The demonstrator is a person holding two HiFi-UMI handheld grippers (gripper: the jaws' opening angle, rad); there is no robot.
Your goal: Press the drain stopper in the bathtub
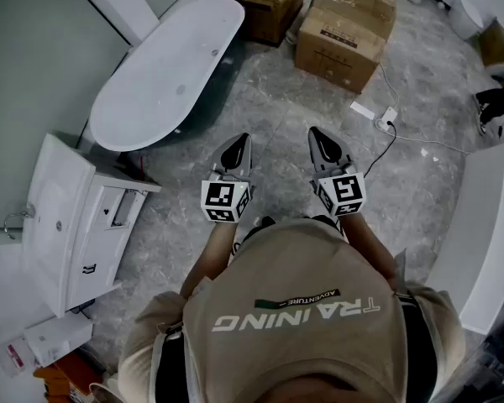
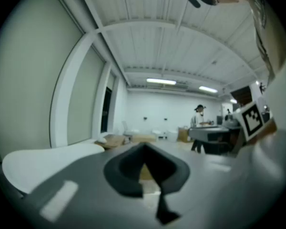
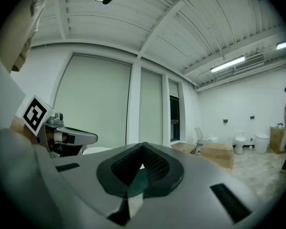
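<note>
Left gripper [image 2: 144, 147]: jaws pressed together at the tip, nothing between them. Right gripper [image 3: 143, 146]: same, jaws closed on nothing. In the head view we see both held side by side in the air in front of the wearer [image 1: 311, 309], a gap between them, tips pointing forward over the floor [image 1: 277, 91]. Each has its marker cube at the rear: left cube [image 1: 227, 201], right cube [image 1: 347, 194]. Neither gripper touches anything.

The tub [image 1: 164, 74] is ahead and to the left of the left gripper, well apart from both. It is white, oval, freestanding and set diagonally. We spot a small dark dot [image 1: 181, 90] on the tub bottom about mid-length and a second dot [image 1: 215, 53] further up; too small to tell which is the drain stopper. In the left gripper view the tub rim shows low at left.

A white vanity [image 1: 71, 225] stands left of the wearer, close to the tub's near end. Boxes [image 1: 344, 23] sit on the floor beyond the right gripper, past the tub's far end. A cable [image 1: 395, 137] and a socket strip [image 1: 387, 117] lie on the floor right of the right gripper. Far down the room a person [image 2: 199, 120] stands at a surface [image 2: 212, 133]. Toilets [image 3: 248, 141] stand by the far end.
</note>
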